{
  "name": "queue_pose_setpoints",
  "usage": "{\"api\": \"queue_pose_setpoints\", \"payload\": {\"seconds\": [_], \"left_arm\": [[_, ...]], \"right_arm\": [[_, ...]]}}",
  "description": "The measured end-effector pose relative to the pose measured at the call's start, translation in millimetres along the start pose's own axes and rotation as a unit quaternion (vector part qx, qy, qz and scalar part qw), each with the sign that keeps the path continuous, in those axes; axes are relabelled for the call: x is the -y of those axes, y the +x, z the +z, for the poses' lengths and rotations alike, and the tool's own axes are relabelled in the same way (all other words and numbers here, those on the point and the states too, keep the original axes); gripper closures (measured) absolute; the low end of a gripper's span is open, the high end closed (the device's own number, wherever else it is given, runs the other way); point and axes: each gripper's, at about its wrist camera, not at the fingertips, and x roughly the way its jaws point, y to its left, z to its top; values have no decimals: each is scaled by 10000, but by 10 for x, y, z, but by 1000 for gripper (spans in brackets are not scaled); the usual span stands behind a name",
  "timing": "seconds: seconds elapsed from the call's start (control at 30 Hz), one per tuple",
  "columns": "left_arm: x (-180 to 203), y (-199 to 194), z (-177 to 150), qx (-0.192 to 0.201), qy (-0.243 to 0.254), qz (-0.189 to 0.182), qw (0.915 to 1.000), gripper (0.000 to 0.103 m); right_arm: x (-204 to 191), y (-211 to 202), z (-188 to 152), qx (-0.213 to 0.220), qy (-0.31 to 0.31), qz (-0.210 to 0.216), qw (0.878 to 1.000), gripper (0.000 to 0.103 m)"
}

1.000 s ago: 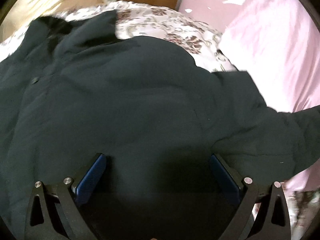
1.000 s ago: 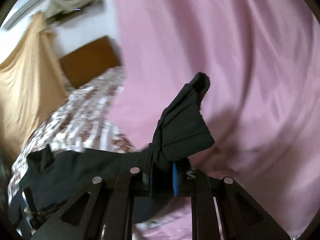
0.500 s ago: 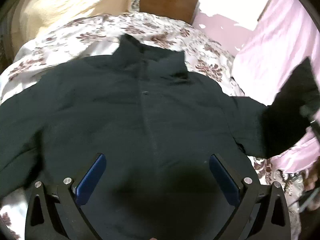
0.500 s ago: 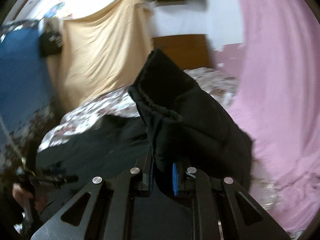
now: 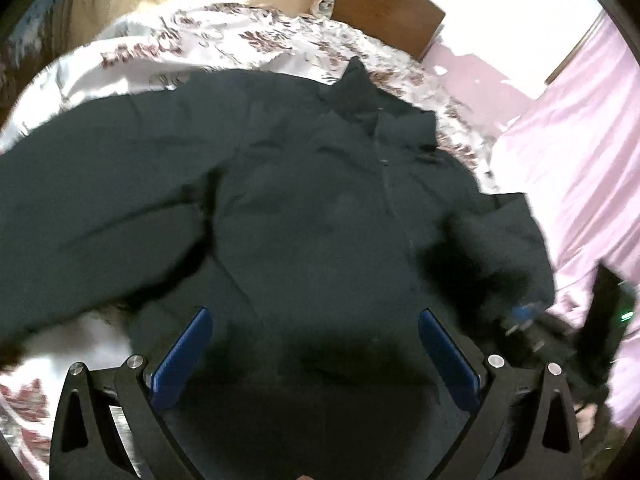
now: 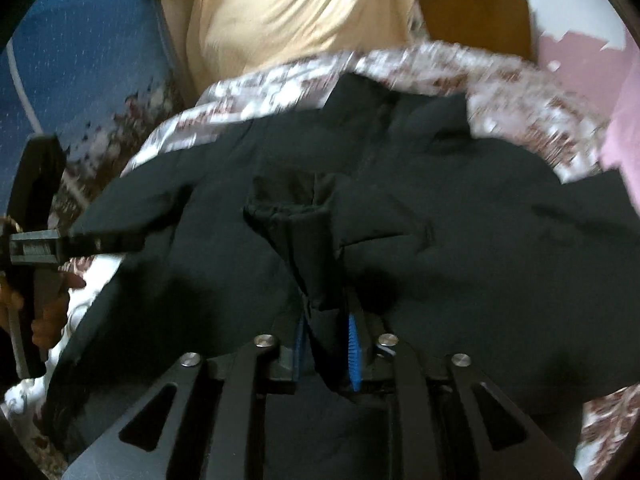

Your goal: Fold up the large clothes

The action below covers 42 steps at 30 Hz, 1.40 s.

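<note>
Between my right gripper's [image 6: 327, 344] opening jaws: cuffed sleeve [image 6: 308, 248] of dark padded jacket [image 5: 320, 216]. Left gripper [image 5: 316, 344] wide open, empty, above hem.

Dark jacket [image 5: 320, 220] lies spread front-up on the floral bedspread [image 5: 224, 40], 1 sleeve cuff [image 6: 288, 200] folded across its chest.

The bed [image 5: 248, 40] wears a white cover printed with brownish-red flowers; a dark jacket [image 5: 304, 220] lies front-up straight on it, collar toward the wooden headboard [image 5: 384, 12], zip running down the middle; one sleeve stretches out flat to the left over the cover; the other sleeve is folded in over the chest; pink cloth [image 5: 580, 168] lies along the bed's right side, touching the jacket's edge.
</note>
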Motion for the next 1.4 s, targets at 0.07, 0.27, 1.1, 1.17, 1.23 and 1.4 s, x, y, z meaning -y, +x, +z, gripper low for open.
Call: {"api": "queue_pose_setpoints", "payload": {"seconds": [0.07,0.27,1.1,1.17,1.23,1.4], "left_arm": [[27,64,-21,39,-72,-363,9993,0],[349,386,9,-27,-35,-742,9972,0],[1209,939,128,476,466,-7,9978,99],[1244,740,204,775,538,92,9955,99],[1263,591,308,1008,593,170,9930,99],[1136,87,492,1549,810,754,9817,99]], "right_arm": [[19,94,-76,-240,52,230,9994,59],[30,-71,-432,-397,-51,448,9982,37],[705,-825,-919,684,520,-513,9950,37],[725,-879,-896,810,516,-616,9935,37],[731,-972,-846,1014,450,-757,9909,37],[821,-1124,-578,1448,306,-1333,9800,33]]}}
